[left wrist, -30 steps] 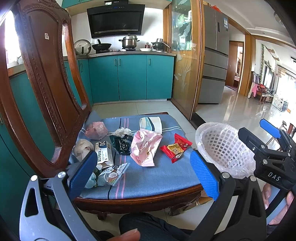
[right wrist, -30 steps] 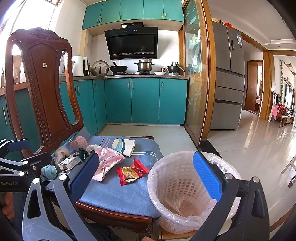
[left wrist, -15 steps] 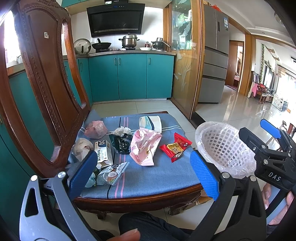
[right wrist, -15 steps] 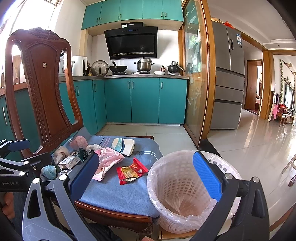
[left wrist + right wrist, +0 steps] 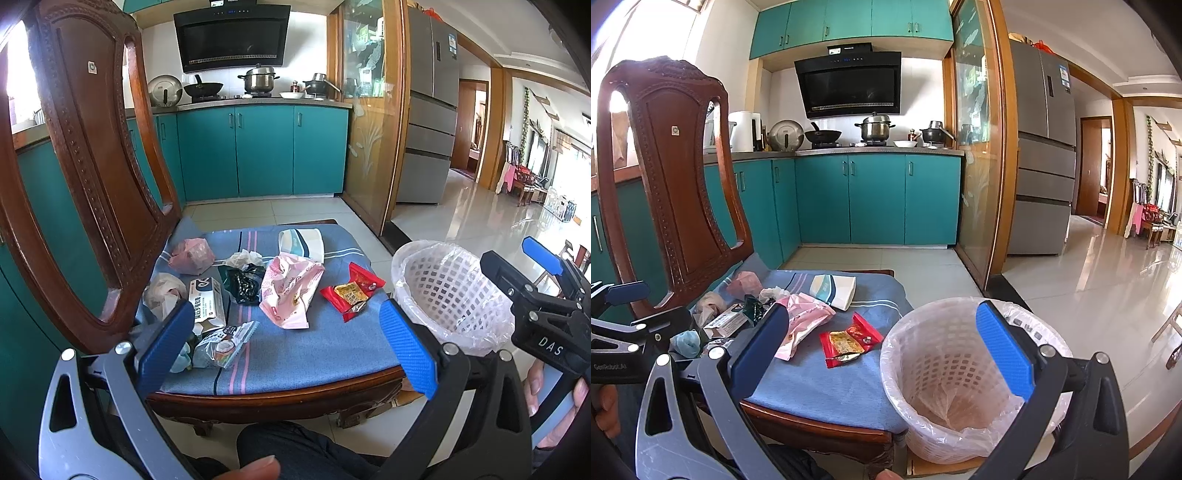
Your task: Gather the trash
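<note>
Both grippers, left gripper (image 5: 284, 336) and right gripper (image 5: 886, 350), hover agape, empty; light wrappers (image 5: 351, 291) mid-frame could slip before reaching the lined basket (image 5: 960, 369) at lower right.

A wooden chair (image 5: 110, 229) carries it all, its seat under a blue striped cushion (image 5: 295, 350). Between the left jaws, dead ahead, lies a pink plastic bag (image 5: 290, 291); toward the right jaw, a red snack wrapper (image 5: 351, 291). Farther ahead is a white-and-teal packet (image 5: 301, 243). By the left jaw: a white carton (image 5: 207, 302), a dark green wrapper (image 5: 242, 282), a clear printed wrapper (image 5: 225, 341), crumpled tissue (image 5: 164, 291) and a pink wad (image 5: 192, 253). On the tiled floor (image 5: 1071, 295), between the right jaws, stands a bag-lined white basket (image 5: 956, 376).
</note>
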The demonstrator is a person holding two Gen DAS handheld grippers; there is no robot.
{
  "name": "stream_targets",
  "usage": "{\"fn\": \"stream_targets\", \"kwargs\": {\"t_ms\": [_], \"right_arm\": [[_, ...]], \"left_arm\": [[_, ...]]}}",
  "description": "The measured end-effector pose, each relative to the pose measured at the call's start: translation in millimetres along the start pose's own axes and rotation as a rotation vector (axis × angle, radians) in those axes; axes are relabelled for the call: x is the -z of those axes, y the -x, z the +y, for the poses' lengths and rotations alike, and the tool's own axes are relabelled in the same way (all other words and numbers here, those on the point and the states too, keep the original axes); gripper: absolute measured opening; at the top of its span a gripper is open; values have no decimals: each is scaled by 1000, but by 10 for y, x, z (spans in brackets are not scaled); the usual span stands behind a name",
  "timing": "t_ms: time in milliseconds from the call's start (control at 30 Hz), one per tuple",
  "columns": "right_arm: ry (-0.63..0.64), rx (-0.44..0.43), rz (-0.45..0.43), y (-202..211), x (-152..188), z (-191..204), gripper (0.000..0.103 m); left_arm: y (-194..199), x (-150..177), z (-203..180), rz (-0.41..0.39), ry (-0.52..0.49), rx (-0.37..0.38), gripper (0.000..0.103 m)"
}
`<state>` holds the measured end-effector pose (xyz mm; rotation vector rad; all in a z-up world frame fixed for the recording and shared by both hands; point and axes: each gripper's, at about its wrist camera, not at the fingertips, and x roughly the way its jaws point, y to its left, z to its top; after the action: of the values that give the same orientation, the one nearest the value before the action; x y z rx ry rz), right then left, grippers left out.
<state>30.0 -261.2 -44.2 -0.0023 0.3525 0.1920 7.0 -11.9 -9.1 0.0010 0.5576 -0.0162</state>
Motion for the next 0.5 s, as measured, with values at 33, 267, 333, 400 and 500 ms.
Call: {"fn": "stream_targets", "kwargs": {"t_ms": [33,267,333,400,500], "right_arm": [[-1,-1,1,-2,-2,-2,100],[-1,-3,10,-44,14,-4,100],[-1,-1,14,-65,20,-9,100],[-1,0,18,-80,23,-19,100],[-6,5,34,-135,31,-35,100]], "left_arm": [[-7,-3,4,2,1,0,100],[-63,-3,10,19,7,-3,100],[-83,-1,10,24,8,-3,100],[-109,4,9,30,8,-2,100],[-179,26,20,48,6,-6,100]]}}
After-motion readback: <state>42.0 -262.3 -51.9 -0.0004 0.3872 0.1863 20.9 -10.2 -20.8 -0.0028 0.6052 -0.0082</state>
